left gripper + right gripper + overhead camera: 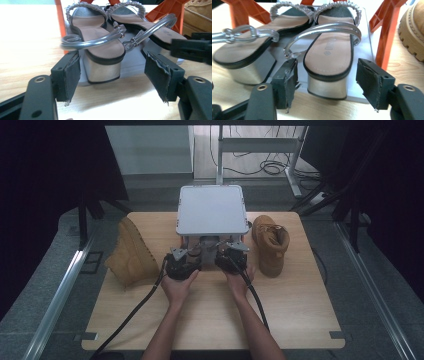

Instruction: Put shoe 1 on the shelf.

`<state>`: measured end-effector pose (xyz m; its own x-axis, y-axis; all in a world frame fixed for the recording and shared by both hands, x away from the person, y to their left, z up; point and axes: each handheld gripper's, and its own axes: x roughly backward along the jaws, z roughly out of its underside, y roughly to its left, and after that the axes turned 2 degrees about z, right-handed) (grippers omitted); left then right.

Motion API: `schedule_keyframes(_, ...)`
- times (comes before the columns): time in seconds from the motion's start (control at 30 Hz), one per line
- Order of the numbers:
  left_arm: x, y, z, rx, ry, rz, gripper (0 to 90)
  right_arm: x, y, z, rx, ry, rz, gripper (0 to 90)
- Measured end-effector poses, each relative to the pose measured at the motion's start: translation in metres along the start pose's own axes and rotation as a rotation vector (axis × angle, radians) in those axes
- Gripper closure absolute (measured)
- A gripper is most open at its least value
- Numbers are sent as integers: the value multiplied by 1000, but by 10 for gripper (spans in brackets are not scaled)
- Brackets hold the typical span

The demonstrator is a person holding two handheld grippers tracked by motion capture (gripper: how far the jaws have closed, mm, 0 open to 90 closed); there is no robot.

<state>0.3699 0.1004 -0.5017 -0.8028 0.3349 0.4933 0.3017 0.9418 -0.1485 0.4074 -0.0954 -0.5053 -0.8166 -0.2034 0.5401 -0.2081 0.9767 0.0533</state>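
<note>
Two silver sandals with block heels stand side by side on a white lower shelf (365,47), heels toward me. In the left gripper view the left sandal (100,47) is closest. My left gripper (115,75) is open, one jaw on each side of that sandal's heel without touching it. In the right gripper view my right gripper (328,81) is open around the heel of the right sandal (329,52), also apart from it. From above, the left gripper (189,256) and right gripper (226,251) sit close together at the rack's front.
A small rack with a grey-white top (212,210) and orange legs (387,30) stands at the table's back middle. One tan boot (131,252) lies on its side at the left. Another tan boot (270,242) stands upright at the right, close to the rack.
</note>
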Motion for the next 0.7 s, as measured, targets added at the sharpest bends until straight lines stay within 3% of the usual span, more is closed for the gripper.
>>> schedule_keyframes(0.07,6,5,3,-1,-16,-3,340,10,-5,2,-7,-20,-18,394)
schedule_keyframes(0.13,10,10,7,2,-29,-12,409,18,-9,4,-20,-41,-29,508)
schedule_keyframes(0.3,7,20,16,24,11,-15,624,30,-21,9,-26,-70,-22,710)
schedule_keyframes(0.53,-3,25,17,41,52,-16,816,16,-35,16,-25,-13,-16,870)
schedule_keyframes(0.7,-16,29,14,46,85,-16,849,5,-35,20,-12,17,-24,895)
